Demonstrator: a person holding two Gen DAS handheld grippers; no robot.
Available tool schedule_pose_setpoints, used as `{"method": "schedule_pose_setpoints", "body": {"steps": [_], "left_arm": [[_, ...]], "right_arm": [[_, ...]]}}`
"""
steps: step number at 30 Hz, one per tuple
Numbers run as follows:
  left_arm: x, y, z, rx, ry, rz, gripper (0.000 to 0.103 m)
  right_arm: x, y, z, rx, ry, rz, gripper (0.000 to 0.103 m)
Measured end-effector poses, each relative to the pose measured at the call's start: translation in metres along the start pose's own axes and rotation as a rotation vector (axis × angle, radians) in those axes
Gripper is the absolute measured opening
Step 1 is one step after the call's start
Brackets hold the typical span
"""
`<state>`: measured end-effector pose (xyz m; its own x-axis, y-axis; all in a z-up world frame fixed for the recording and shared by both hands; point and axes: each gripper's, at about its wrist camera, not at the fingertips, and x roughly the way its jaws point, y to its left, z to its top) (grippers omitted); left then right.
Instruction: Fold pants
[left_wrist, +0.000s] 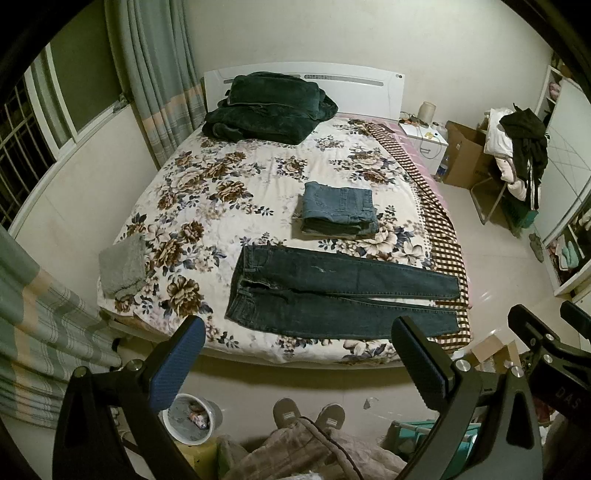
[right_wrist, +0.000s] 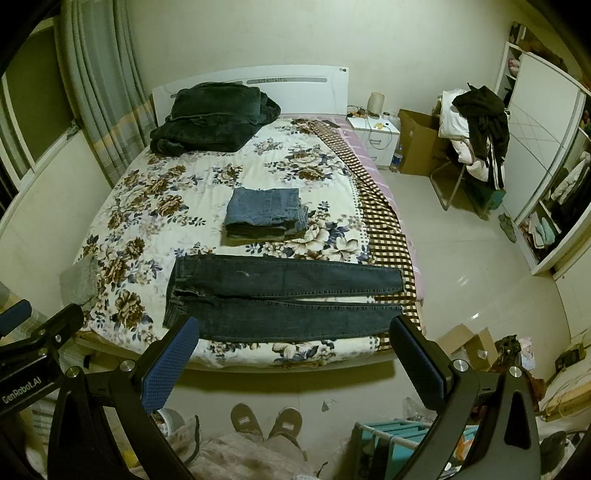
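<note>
Dark blue jeans (left_wrist: 332, 291) lie spread flat across the near end of the bed (left_wrist: 258, 170), waist at the left, both legs stretching right; they also show in the right wrist view (right_wrist: 280, 295). My left gripper (left_wrist: 299, 332) is open and empty, held back from the bed's near edge above the floor. My right gripper (right_wrist: 295, 332) is open and empty too, at the same distance. The right gripper's frame shows at the right of the left wrist view (left_wrist: 546, 332).
A stack of folded lighter jeans (left_wrist: 338, 212) sits mid-bed behind the dark pair. A dark green blanket (left_wrist: 269, 109) lies at the headboard and a grey cloth (left_wrist: 122, 266) at the bed's left corner. A bin (left_wrist: 192, 417) and a person's slippers (left_wrist: 306, 411) are on the floor.
</note>
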<state>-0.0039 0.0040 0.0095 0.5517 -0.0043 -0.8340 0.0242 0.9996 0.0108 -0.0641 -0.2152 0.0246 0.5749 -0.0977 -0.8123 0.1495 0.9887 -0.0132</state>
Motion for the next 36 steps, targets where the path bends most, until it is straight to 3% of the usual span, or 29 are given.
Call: {"method": "schedule_pose_setpoints", "body": {"steps": [36], "left_arm": [[-0.0011, 0.0023, -0.0002, -0.004, -0.001, -0.011, 0.103]], "right_arm": [[-0.0074, 0.0048, -0.0040, -0.002, -0.001, 0.007, 0.103]]}}
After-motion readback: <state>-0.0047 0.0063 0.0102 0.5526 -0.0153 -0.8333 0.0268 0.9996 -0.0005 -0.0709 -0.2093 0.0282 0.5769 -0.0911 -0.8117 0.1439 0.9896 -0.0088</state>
